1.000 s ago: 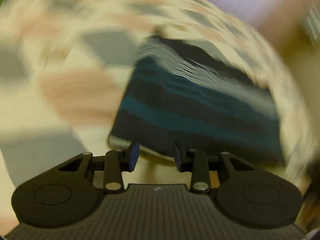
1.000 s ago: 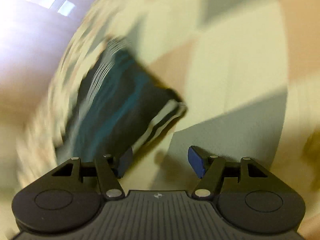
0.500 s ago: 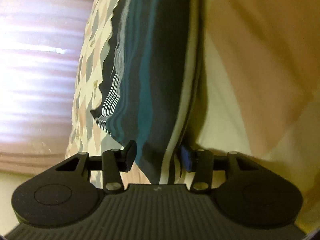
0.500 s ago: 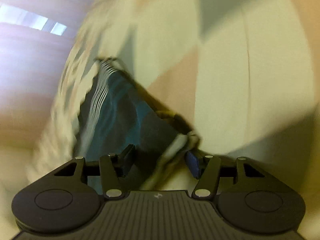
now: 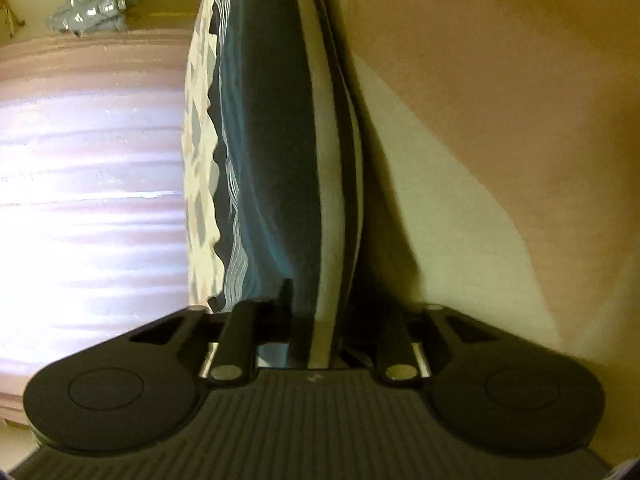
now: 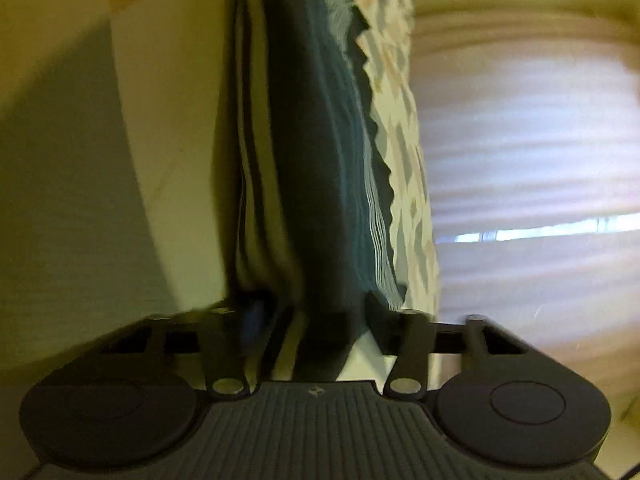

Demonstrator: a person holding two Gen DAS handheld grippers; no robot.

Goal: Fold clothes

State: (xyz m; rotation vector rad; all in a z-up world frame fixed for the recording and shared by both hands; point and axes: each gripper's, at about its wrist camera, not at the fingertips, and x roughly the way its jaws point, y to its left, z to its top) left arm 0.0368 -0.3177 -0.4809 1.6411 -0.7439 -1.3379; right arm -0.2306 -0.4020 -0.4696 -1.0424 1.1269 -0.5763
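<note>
Now: Both Grippers Clamp a Folded Striped Garment

Seen edge-on in both wrist views, the folded garment (image 5: 280, 152) is a thick bundle of dark, near-black fabric. It carries bands of teal, a cluster of fine pale pinstripes along one side, and broad cream and dark stripes along the other. It runs from the bottom centre of each view up to the top.

The left gripper (image 5: 318, 312) has its fingers pressed in against the near end of the bundle, one on each side, with the fabric passing between them down to the gripper body. The right gripper (image 6: 310, 316) clamps the garment (image 6: 320, 160) in the same way, its fingers closed on the cloth; this view is slightly blurred.

The bundle lies against a patterned sheet (image 5: 500, 120) of large cream, tan and grey patches. In the left view the sheet fills the area to the right of the garment; in the right view the sheet (image 6: 100, 160) fills the left.

Beyond the garment's pinstriped side is a bright, pale pink curtain (image 5: 88, 200) with horizontal folds, also visible in the right view (image 6: 520, 160). A small grey object (image 5: 94, 10) sits above the curtain; what it is cannot be told.
</note>
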